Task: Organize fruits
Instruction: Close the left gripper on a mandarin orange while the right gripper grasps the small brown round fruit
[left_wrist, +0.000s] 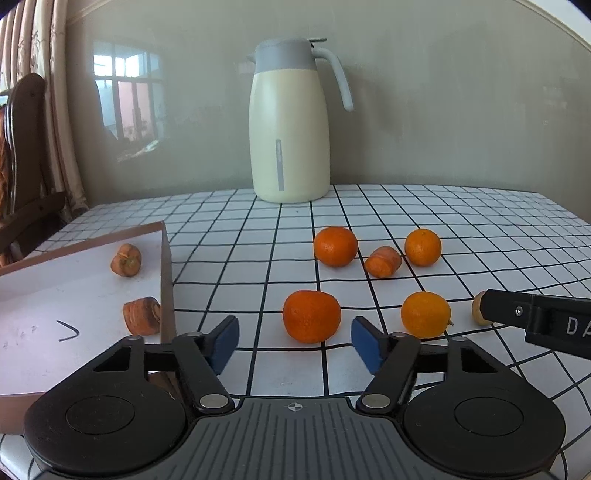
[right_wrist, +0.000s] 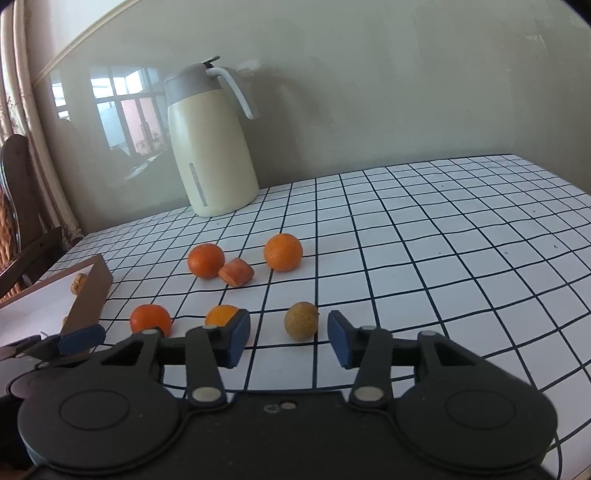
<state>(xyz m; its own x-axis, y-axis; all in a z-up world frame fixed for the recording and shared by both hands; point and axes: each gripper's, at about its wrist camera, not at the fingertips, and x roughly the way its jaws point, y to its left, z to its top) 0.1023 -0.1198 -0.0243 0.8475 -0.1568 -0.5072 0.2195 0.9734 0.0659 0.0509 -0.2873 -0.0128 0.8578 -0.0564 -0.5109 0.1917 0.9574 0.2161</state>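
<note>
My left gripper (left_wrist: 294, 341) is open, with an orange tangerine (left_wrist: 311, 320) on the table just ahead between its fingers. Other tangerines (left_wrist: 335, 246) (left_wrist: 423, 247) (left_wrist: 425, 314) and a carrot piece (left_wrist: 383, 261) lie on the checked cloth. Two carrot pieces (left_wrist: 126, 259) (left_wrist: 142, 316) sit in the shallow cardboard box (left_wrist: 167, 280) at left. My right gripper (right_wrist: 289, 336) is open, with a small brown round fruit (right_wrist: 300, 320) on the table just ahead between its fingers. The right gripper's finger also shows in the left wrist view (left_wrist: 535, 317), covering part of that fruit (left_wrist: 478, 314).
A cream thermos jug (left_wrist: 289, 125) with a grey lid stands at the back by the wall. A wooden chair (left_wrist: 26, 162) and curtains are at far left. The table's checked cloth (right_wrist: 443, 240) stretches to the right.
</note>
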